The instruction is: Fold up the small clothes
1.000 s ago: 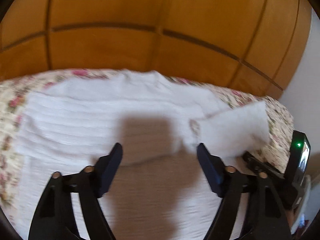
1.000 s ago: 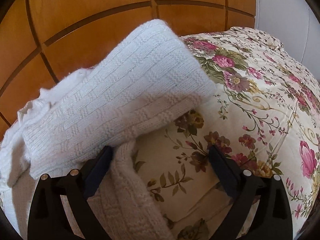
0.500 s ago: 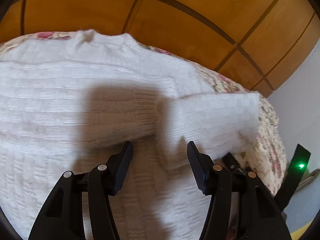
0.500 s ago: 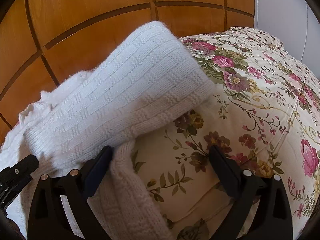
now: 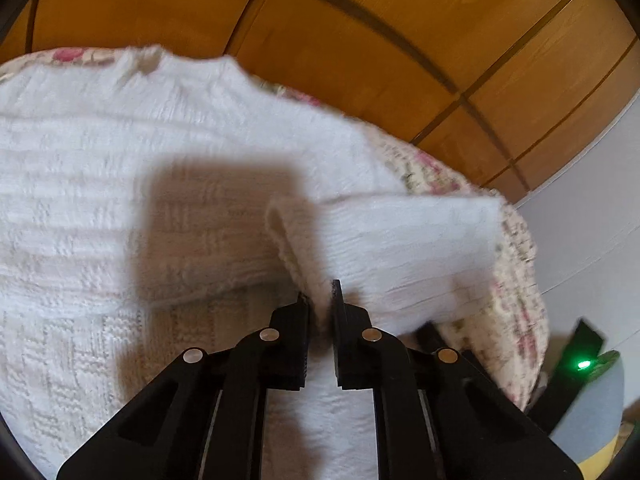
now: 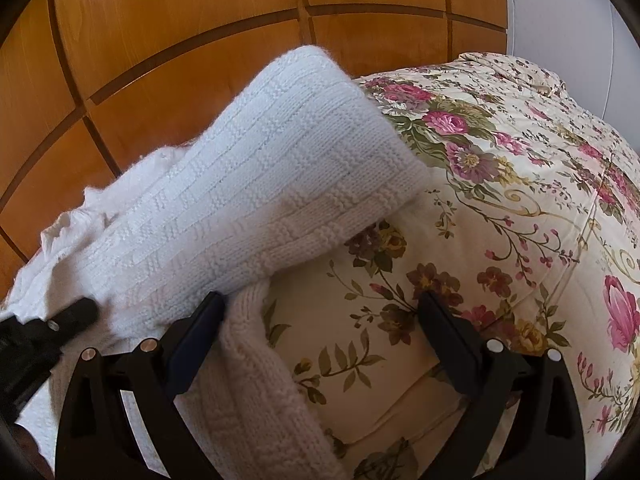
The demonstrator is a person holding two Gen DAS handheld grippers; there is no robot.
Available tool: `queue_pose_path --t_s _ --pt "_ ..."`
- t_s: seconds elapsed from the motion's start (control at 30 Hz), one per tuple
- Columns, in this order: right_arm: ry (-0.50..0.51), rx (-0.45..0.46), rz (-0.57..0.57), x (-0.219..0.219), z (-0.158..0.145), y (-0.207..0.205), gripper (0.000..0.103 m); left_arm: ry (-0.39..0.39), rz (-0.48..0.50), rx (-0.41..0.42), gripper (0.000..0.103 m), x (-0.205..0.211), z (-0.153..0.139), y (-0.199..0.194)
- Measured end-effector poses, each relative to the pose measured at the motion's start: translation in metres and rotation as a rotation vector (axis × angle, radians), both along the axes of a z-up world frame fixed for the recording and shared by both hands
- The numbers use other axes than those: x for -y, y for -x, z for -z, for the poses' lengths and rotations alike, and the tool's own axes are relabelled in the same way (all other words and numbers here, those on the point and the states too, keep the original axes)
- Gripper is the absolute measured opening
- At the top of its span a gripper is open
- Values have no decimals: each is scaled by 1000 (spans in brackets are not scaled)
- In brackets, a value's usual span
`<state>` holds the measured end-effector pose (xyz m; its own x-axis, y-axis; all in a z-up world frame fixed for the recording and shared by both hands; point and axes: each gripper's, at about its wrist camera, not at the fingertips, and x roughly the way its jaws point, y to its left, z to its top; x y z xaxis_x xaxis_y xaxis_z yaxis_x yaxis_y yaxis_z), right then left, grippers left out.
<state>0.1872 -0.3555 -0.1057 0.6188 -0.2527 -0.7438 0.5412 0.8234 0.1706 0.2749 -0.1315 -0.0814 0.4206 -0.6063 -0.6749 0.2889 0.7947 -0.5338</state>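
White sweater flat on bed | left gripper pinching sweater edge | right gripper spread, nothing held

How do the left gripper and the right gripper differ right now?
The left gripper has its jaws shut on an edge of the white sweater; the right gripper has its jaws wide open, pinching nothing. The left sits over knit fabric; the right spans the sweater's edge and the floral bedspread. Both are black and angled downward.
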Motion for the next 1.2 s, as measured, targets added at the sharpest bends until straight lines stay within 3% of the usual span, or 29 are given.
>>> queue_pose_path --t_s 0.27,0.47,0.67,0.83,0.93,1.03,1.2 --pt "-20 30 9 2 -1 4 97 132 -41 83 6 -38 -61 -11" --pt "-24 35 11 3 -1 5 97 123 -97 159 6 -86 -81 -13" --pt "-26 35 10 3 -1 4 97 28 -186 127 6 -140 -48 -21" --pt "-46 51 6 5 -2 7 98 -46 -233 56 6 -164 5 -26" --pt "-96 100 1 11 -2 13 98 7 -248 67 6 -173 25 -18" --pt "-149 138 3 17 -4 19 99 43 -248 77 6 -179 28 -14" --pt "-74 -10 -18 7 -7 -6 101 144 -246 56 6 -193 34 -13"
